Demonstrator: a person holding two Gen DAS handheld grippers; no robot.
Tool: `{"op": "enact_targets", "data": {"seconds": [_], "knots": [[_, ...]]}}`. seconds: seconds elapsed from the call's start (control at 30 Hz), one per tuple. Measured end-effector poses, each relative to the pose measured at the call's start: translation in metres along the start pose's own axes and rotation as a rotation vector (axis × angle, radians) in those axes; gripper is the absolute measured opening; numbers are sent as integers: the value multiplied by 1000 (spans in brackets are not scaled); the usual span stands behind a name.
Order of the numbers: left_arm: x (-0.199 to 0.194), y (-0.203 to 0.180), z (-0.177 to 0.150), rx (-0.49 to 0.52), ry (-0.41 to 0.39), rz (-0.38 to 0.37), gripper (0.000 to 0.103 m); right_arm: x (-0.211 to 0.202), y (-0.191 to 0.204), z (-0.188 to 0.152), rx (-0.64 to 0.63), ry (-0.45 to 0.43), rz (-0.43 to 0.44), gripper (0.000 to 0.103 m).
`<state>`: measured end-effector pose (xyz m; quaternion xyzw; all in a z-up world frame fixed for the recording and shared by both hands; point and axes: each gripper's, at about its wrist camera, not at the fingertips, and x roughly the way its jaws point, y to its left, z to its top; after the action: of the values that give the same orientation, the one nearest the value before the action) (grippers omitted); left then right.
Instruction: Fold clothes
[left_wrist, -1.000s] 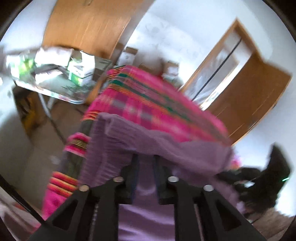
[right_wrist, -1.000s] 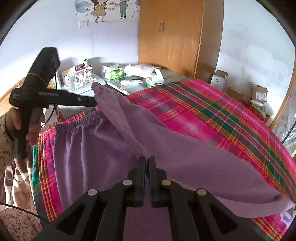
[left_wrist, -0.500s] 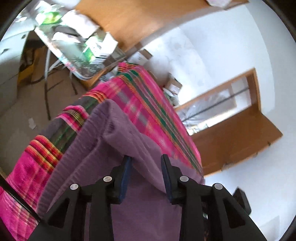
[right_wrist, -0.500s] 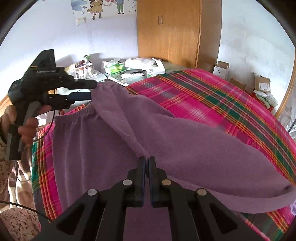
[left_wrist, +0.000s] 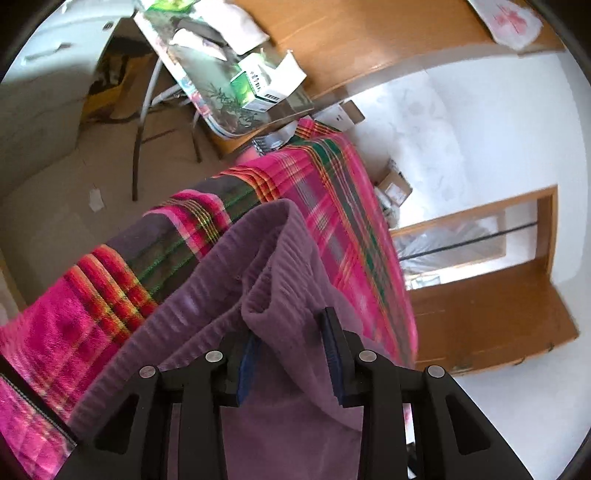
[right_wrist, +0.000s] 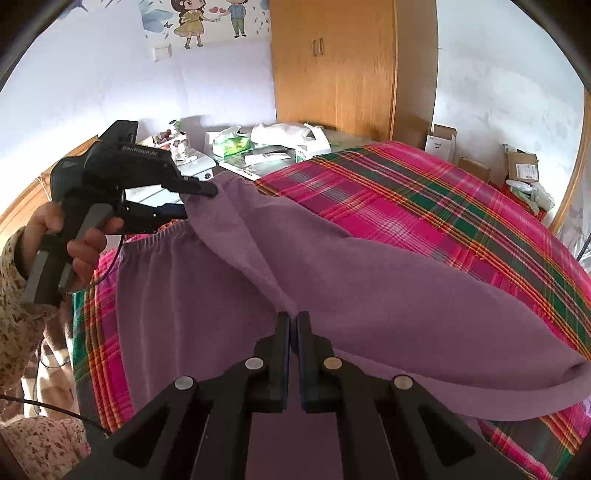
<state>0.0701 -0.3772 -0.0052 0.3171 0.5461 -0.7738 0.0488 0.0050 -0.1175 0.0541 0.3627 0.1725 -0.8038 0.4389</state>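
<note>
Left wrist view: left gripper (left_wrist: 290, 345) rolled, so the room looks tilted. Fingers (left_wrist: 334, 350) stand apart, with a fold of the purple trousers (left_wrist: 258, 266) bunched between them; whether the pads press the cloth is hard to tell here. Ribbed waistband lies ahead on the pink plaid bedspread (left_wrist: 343, 206). Beyond the bed, a cluttered counter (left_wrist: 207, 107) carrying a green and white box (left_wrist: 258, 88); wooden wardrobe (left_wrist: 369, 40) and an open door (left_wrist: 491, 314) behind.

Right wrist view: right gripper (right_wrist: 292, 326) has its fingers together, clamped on a thin ridge of the trousers mid-leg. Garment is spread on the bed, one leg folded across the other, cuff end at the right edge. At left, a hand (right_wrist: 79, 240) in a floral sleeve (right_wrist: 18, 295) holds the left gripper, whose fingers straddle the raised end of the upper layer above the elastic waistband. Wall sticker (right_wrist: 207, 22) above the counter.
</note>
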Motion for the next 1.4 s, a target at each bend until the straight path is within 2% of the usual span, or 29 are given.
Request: {"op": "enact_targets", "data": {"seconds": [0.2, 0.23, 0.27, 0.57, 0.9, 1.13, 1.4], "knots": [[2, -6, -3, 35, -6, 25, 30, 0, 0, 0, 6, 1, -13, 4], [1, -7, -3, 39, -12, 28, 26, -2, 1, 1, 2, -3, -21, 4], [-1, -8, -3, 43, -22, 28, 16, -4, 2, 2, -1, -9, -28, 4], [-24, -25, -1, 95, -62, -17, 15, -33, 15, 12, -28, -92, -95, 4], [-53, -41, -16, 162, -81, -33, 15, -73, 43, 13, -82, -168, -154, 4], [-68, -30, -29, 159, -77, -38, 15, -85, 68, -3, -107, -162, -146, 4], [-76, -5, -45, 148, -68, 2, 15, -75, 89, -27, -110, -106, -117, 4]]}}
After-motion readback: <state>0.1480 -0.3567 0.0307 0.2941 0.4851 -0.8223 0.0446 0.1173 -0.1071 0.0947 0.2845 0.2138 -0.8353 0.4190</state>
